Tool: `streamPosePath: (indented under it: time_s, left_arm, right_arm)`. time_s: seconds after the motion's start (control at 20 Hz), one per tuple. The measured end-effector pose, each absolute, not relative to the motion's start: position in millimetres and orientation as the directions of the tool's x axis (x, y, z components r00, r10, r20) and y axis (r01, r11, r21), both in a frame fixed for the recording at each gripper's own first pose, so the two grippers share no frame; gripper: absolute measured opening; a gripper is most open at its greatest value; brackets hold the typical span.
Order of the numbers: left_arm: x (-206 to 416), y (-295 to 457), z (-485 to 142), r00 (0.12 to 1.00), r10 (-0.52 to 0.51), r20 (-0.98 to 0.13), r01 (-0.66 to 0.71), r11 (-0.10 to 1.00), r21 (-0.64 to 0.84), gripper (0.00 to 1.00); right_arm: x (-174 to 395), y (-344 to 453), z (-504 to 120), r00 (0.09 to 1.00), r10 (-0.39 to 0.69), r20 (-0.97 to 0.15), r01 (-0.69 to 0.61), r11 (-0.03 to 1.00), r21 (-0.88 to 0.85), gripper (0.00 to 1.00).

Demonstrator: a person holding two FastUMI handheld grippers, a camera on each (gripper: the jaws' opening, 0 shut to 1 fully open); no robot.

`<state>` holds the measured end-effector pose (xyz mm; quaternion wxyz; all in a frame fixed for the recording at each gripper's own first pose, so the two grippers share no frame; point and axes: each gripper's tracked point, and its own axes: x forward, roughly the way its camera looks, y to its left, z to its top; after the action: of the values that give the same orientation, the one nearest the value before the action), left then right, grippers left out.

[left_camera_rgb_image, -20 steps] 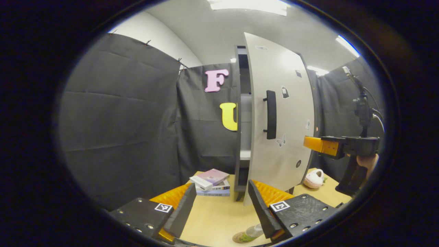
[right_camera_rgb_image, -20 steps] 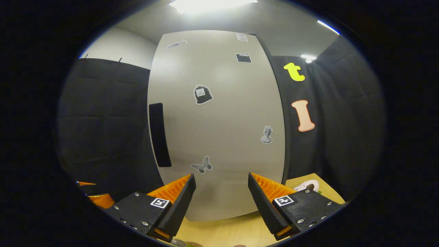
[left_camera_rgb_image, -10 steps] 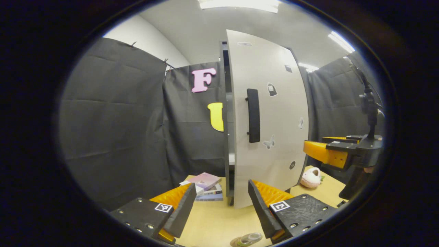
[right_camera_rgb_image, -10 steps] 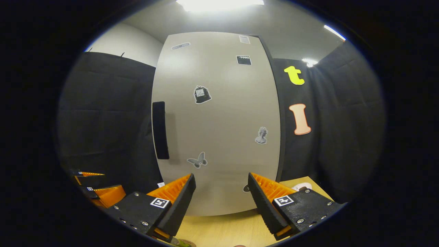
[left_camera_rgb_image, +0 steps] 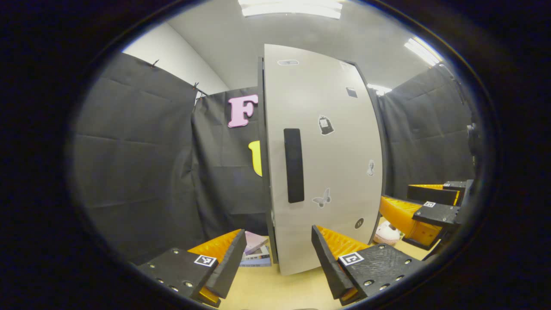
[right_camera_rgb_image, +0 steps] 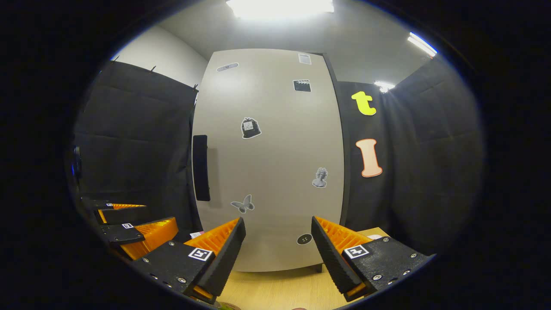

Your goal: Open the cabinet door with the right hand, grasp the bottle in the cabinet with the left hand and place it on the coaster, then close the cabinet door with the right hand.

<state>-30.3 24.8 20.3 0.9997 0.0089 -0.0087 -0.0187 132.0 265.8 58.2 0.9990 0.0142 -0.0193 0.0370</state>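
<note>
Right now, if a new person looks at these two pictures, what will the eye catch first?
First, the tall pale cabinet door, shut or nearly so, dotted with small stickers, standing in the middle of both views with a dark upright handle near its left edge. Next, the open right gripper low in front of it, holding nothing, and the open left gripper low in its own view, with books on the wooden table beside the cabinet.

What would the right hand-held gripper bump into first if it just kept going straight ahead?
Most likely the cabinet door, which stands squarely ahead of the right hand-held gripper, low down near the butterfly sticker. Its open fingers hold nothing.
</note>
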Motion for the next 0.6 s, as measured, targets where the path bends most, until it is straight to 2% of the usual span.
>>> streamPosePath:
  time_s: [0.05,0.1,0.15,0.2,0.25,0.35,0.4,0.5,0.55,0.6]
  left_arm:
    - [-30,22,21,0.999,-0.043,0.023,0.042,0.999,0.013,0.91]
    - [-29,19,22,0.999,-0.045,0.028,0.045,0.999,0.007,0.87]
    - [-27,17,21,0.998,-0.049,0.03,0.049,0.999,0.001,0.91]
    - [-27,15,19,0.998,-0.049,0.025,0.049,0.999,-0.001,0.87]
    - [-26,16,17,0.999,-0.046,0.021,0.046,0.999,-0.005,0.91]
    - [-27,16,17,0.998,-0.048,0.026,0.049,0.998,-0.025,0.91]
    - [-28,16,19,0.998,-0.046,0.033,0.047,0.998,-0.037,0.87]
    - [-29,13,20,0.998,-0.056,0.039,0.058,0.996,-0.064,0.91]
    - [-32,12,19,0.997,-0.061,0.036,0.064,0.995,-0.074,0.87]
    - [-34,13,17,0.997,-0.064,0.031,0.066,0.995,-0.078,0.91]
  right_arm:
    - [133,264,56,0.997,0.066,0.033,-0.067,0.997,0.024,0.95]
    - [134,264,52,0.998,0.062,0.025,-0.063,0.998,0.024,0.95]
    - [135,262,50,0.998,0.055,0.018,-0.056,0.998,0.029,0.95]
    - [135,261,49,0.999,0.053,0.012,-0.054,0.998,0.037,0.95]
    - [136,261,47,0.999,0.054,0.003,-0.054,0.998,0.04,0.95]
    - [137,259,46,0.999,0.049,-0.004,-0.049,0.998,0.029,0.95]
    - [137,259,43,0.999,0.05,-0.01,-0.05,0.998,0.029,0.95]
    - [138,262,35,0.998,0.06,-0.036,-0.059,0.998,0.026,0.95]
    - [138,264,32,0.997,0.067,-0.047,-0.066,0.998,0.024,0.95]
    - [138,268,30,0.996,0.075,-0.055,-0.073,0.997,0.023,0.95]
